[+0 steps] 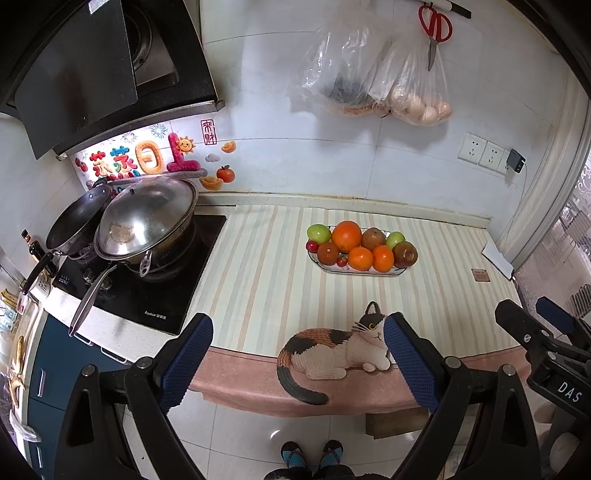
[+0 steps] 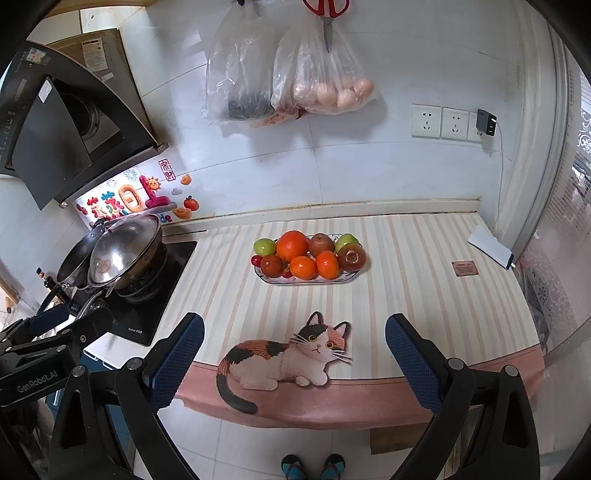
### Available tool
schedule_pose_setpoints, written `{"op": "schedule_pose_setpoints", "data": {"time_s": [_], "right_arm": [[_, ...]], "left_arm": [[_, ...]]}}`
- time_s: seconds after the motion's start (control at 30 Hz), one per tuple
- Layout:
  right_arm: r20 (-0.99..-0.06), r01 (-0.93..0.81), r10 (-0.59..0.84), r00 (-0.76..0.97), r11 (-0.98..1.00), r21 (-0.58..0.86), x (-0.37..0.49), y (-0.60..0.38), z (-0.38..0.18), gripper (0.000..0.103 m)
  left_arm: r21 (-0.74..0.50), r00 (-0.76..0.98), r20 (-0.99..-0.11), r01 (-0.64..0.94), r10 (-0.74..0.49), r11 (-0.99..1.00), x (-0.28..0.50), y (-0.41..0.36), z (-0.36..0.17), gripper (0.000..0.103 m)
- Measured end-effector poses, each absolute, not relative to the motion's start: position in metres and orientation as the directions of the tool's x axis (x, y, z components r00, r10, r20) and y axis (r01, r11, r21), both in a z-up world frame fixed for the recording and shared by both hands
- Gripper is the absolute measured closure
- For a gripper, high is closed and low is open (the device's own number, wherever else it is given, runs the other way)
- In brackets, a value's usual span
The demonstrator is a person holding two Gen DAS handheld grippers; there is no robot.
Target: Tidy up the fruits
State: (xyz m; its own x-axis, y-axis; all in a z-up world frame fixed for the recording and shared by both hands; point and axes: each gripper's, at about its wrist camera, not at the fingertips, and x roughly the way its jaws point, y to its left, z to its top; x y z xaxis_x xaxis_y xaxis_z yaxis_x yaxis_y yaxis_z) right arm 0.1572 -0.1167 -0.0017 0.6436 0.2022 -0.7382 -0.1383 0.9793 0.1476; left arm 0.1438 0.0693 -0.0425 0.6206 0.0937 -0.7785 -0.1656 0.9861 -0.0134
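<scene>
Fruits [image 1: 364, 249] heaped on plate [image 1: 400, 272] | left gripper [image 1: 297, 356], right gripper [image 2: 294, 360] spread, empty | risk: nudged pile rolls off

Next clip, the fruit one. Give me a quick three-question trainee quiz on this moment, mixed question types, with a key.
1. True or false: the left claw is holding a fruit.
2. The biggest orange on the fruit plate sits: A) back row, between a green apple and a brownish fruit; B) at the plate's right end; C) off the plate.
3. What hangs on the wall above the plastic bags?

Key: 1. False: both it and the right claw are open and empty. 2. A. 3. Red-handled scissors.
</scene>
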Motion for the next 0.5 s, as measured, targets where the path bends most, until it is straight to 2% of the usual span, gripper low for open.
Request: {"op": "schedule_pose_setpoints", "data": {"time_s": [0.5], "right_arm": [[-0.743,-0.125,0.193,0.64,0.981,0.147,0.1552,-0.1144,-0.0076,0.002]], "left_arm": [[-0.011,0.62,-0.779,-0.168,0.097,0.986,0.1452,0.0741,-0.0435,0.008]]}}
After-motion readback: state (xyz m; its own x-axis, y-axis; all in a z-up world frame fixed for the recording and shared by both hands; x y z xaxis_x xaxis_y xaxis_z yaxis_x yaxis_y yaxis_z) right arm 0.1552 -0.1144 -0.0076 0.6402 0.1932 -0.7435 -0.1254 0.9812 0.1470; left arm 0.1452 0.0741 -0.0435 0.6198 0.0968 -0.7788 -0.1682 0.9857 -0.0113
